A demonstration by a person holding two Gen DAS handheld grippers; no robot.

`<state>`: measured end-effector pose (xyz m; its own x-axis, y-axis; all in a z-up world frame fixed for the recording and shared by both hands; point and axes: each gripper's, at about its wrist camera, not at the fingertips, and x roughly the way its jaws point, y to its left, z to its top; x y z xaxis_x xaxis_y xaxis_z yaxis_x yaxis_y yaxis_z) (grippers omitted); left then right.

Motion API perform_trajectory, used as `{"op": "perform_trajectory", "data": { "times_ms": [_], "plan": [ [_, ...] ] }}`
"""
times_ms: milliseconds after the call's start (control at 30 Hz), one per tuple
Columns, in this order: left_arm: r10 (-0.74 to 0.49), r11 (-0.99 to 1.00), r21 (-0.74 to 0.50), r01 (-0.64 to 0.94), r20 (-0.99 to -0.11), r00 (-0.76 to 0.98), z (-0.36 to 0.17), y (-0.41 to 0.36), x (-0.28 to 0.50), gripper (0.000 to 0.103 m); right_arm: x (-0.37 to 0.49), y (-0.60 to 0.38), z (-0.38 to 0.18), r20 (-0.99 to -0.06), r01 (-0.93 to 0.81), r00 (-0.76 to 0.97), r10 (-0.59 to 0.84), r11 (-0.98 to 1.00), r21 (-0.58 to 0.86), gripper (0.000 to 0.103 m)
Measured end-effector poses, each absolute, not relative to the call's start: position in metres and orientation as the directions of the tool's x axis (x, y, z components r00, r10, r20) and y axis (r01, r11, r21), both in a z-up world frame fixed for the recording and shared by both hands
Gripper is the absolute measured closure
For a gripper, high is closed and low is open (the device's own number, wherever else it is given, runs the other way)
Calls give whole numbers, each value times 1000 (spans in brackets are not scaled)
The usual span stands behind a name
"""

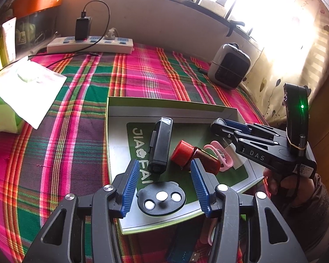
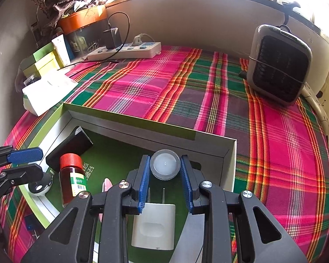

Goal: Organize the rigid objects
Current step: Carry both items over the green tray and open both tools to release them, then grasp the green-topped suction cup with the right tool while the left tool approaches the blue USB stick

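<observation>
The shallow box (image 2: 229, 153), with green lining and a white rim, lies on the plaid cloth (image 2: 274, 131) of the table, and almost all the small things are already inside it. In the right wrist view, the right claw (image 2: 164, 182) stands over the far right corner of the box. Its two blue pads (image 2: 143, 182) are clamped on a small round cap (image 2: 164, 166), pale and translucent, which is held just inside the box wall and above the lining. So the cap has only to go down; the free floor of the box is directly under it, and the white plug adapter (image 2: 153, 228) lies a little nearer to the camera, under the claw body.

In the left wrist view, the left claw (image 1: 162, 179) is wide apart and holds nothing. It hangs over the near part of the box. Between its fingers I see a black round disc (image 1: 161, 198) with three white dots, lying flat. Just beyond the fingertips are a black rectangular device (image 1: 161, 144), its long axis pointing away from the claw, and a brown bottle with red cap (image 1: 193, 156) lying on its side, beside the right finger. A pink clip (image 1: 219, 155) lies behind the bottle. I judge that the right hand is the one about to place its thing.
</observation>
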<state>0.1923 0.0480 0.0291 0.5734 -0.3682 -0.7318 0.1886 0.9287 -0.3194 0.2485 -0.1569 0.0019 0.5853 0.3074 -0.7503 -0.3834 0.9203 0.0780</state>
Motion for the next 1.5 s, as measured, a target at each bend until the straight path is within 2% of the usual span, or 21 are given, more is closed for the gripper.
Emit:
{"op": "perform_trajectory", "data": {
  "times_ms": [267, 1100, 1500],
  "plan": [
    [-366, 930, -317, 187, -732, 574, 29, 49, 191, 55, 243, -160, 8, -737, -380, 596, 319, 921, 92, 64],
    [-385, 920, -333, 207, -672, 633, 55, 60, 138, 55, 169, -181, 38, -668, -343, 653, 357, 926, 159, 64],
    [-412, 907, -365, 211, -660, 628, 45, 65, 103, 55, 115, -172, 30, -673, -387, 623, 399, 905, 179, 64]
  ]
}}
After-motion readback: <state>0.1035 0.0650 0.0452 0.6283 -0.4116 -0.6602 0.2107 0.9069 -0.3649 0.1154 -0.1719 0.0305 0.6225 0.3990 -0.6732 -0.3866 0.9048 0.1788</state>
